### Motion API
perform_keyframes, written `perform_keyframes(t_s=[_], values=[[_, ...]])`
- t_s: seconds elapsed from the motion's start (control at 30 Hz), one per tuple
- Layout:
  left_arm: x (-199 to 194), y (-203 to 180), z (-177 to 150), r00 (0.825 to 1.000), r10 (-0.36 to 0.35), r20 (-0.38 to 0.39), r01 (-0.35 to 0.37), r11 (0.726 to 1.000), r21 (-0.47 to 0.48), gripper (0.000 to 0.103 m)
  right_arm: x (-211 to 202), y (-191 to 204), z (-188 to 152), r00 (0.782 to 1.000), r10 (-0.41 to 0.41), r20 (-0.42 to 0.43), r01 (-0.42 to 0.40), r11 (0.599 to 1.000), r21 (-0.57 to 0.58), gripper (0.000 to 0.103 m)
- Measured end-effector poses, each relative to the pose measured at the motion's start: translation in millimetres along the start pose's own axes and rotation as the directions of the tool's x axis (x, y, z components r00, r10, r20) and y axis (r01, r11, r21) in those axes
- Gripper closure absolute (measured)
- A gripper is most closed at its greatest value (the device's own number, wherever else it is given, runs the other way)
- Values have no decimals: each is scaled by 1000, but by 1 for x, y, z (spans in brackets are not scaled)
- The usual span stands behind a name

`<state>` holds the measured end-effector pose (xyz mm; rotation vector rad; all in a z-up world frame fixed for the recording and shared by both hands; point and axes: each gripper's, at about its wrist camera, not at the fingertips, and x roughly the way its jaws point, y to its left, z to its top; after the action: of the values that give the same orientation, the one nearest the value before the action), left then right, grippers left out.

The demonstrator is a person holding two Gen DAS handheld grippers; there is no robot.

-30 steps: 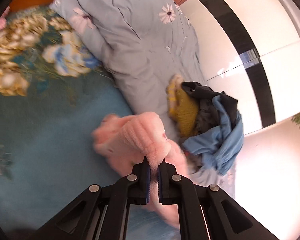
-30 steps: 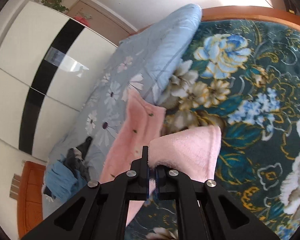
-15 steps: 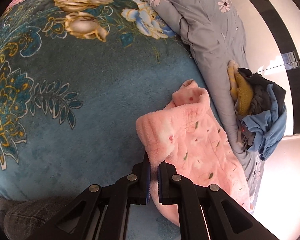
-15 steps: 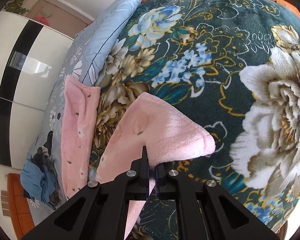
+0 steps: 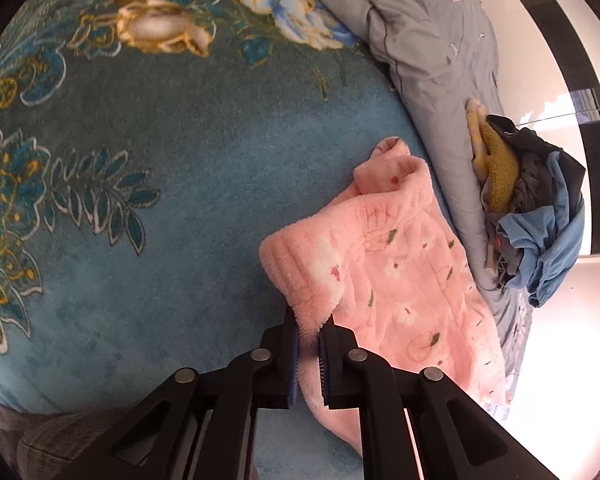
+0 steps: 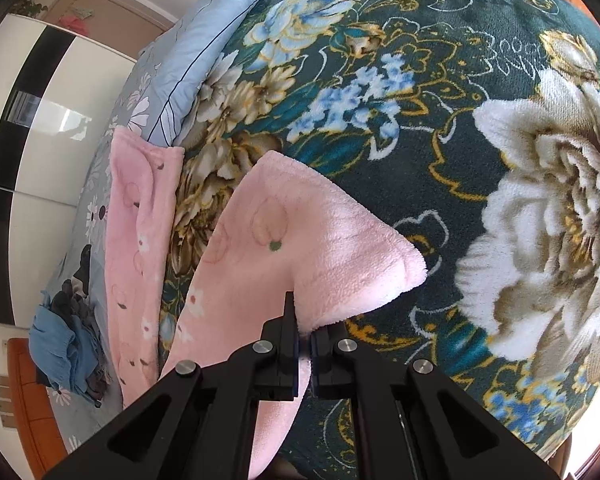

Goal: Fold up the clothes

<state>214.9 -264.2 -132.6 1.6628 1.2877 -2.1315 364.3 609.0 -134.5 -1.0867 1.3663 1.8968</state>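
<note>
Pink pajama pants [image 5: 396, 280] have dropped onto the floral blanket [image 5: 160, 220].

Fluffy pink fleece garment [image 5: 384, 280], plush blanket [image 5: 172, 208]

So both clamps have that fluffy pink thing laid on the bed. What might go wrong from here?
1. The left gripper jaws have just been opening with the ribbed waistband of the pink garment between them; it may slump and spoil the fold.
2. The right gripper pinches only a thin edge of a leg, which could slip out.
3. The garment lies close to the pile of clothes on the quilt and might drag into it.
</note>
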Motion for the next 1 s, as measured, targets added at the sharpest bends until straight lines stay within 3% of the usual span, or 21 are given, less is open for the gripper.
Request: perform_keyframes(t_s=[0.07,0.17,0.27,0.33,0.37,0.4,0.43,0.53,0.63,0.77,0.87,1.0], values=[[3,4,0,1000,-1,-9,1,1000,-24,80,-1,0,0,1000,-6,-4,6,1000,-3,99],[7,9,0,999,-30,-12,29,997,-69,60,0,-4,0,1000,1,-15,0,1000,11,98],[14,7,1,1000,-3,-12,2,997,-75,57,4,-9,0,999,16,-37,-16,1000,24,97],[19,4,2,999,51,-2,-51,997,-60,60,5,-13,-1,999,24,-39,-23,999,32,96],[21,3,2,997,74,4,-74,996,-56,69,6,-16,-1,999,28,-40,-27,999,36,96],[22,2,1,996,89,13,-88,995,-56,91,6,-19,0,999,33,-41,-31,999,42,96],[21,1,1,994,102,24,-101,993,-57,94,7,-23,0,998,38,-40,-36,998,48,95],[15,-1,1,987,140,75,-135,988,-68,96,6,-35,3,998,51,-30,-49,997,67,87],[3,11,7,981,153,121,-136,981,-139,97,6,-50,7,996,90,-24,-87,991,99,81],[8,21,13,978,179,107,-160,973,-169,97,14,-64,8,990,139,-18,-135,978,162,76],[10,18,11,978,181,108,-162,972,-170,97,22,-71,7,984,177,-1,-173,960,222,67],[9,18,10,982,159,104,-137,971,-196,97,27,-79,11,976,215,36,-216,926,311,66]])
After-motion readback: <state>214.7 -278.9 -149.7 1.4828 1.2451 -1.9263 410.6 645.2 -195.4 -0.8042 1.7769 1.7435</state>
